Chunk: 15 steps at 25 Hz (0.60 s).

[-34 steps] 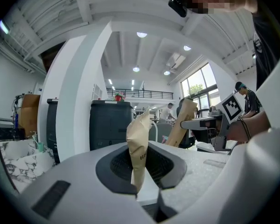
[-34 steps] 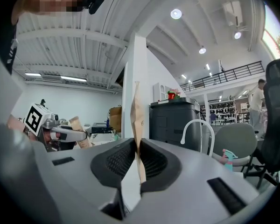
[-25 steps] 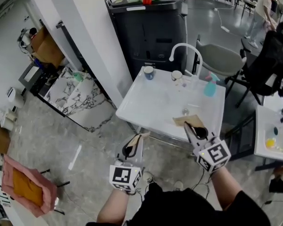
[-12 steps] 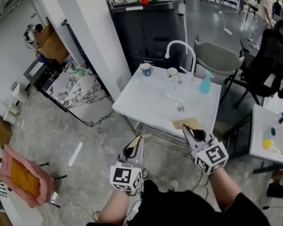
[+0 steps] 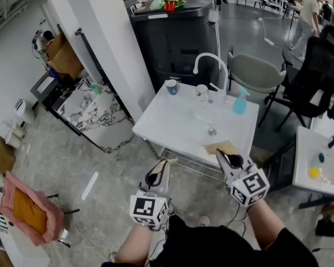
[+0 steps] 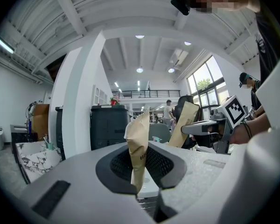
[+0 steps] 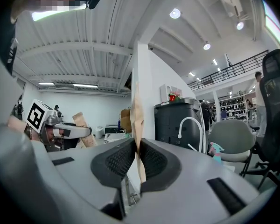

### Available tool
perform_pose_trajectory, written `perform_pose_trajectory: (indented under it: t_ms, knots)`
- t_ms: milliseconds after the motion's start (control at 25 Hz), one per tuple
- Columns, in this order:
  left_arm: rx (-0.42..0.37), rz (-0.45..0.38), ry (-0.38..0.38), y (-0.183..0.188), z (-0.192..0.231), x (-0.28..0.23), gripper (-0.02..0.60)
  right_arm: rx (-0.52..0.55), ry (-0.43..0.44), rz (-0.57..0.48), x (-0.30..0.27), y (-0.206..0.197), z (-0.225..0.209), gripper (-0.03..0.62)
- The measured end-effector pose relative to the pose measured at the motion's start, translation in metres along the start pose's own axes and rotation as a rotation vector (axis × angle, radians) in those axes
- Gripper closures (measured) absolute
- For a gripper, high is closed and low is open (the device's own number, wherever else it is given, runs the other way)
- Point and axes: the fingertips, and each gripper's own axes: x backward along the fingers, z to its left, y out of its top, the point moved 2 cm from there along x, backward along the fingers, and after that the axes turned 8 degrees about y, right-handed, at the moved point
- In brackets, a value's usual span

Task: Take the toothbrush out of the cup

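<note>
Our left claw (image 5: 166, 163) and right claw (image 5: 219, 153) each pinch a thin brown paper strip (image 6: 137, 143), pointing where the cups (image 5: 172, 86) stand on the white sink (image 5: 167, 121).

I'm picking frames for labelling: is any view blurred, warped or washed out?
Head view: sharp, evenly lit; the white sink top reads bright, not blown out. Left gripper view: strong fisheye with black corners, windows bright. Right gripper view: same fisheye, ceiling lamps burn to white spots.
</note>
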Motion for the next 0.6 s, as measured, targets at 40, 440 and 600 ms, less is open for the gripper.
perform_pose_trajectory:
  t_ms: [40, 440, 600]
  knots:
    - [-0.002, -0.004, 0.000, 0.0011, 0.0001, -0.0004, 0.543, 0.002, 0.000, -0.003, -0.0002, 0.0006, -0.0002, 0.559]
    - [-0.004, 0.000, 0.000, 0.0044, 0.0023, -0.0041, 0.543, 0.004, 0.005, 0.001, -0.0035, 0.0017, -0.0019, 0.559]
    - [-0.009, -0.008, -0.004, 0.0037, 0.0036, -0.0035, 0.543, 0.001, 0.006, -0.002, -0.0051, -0.0019, 0.0001, 0.559]
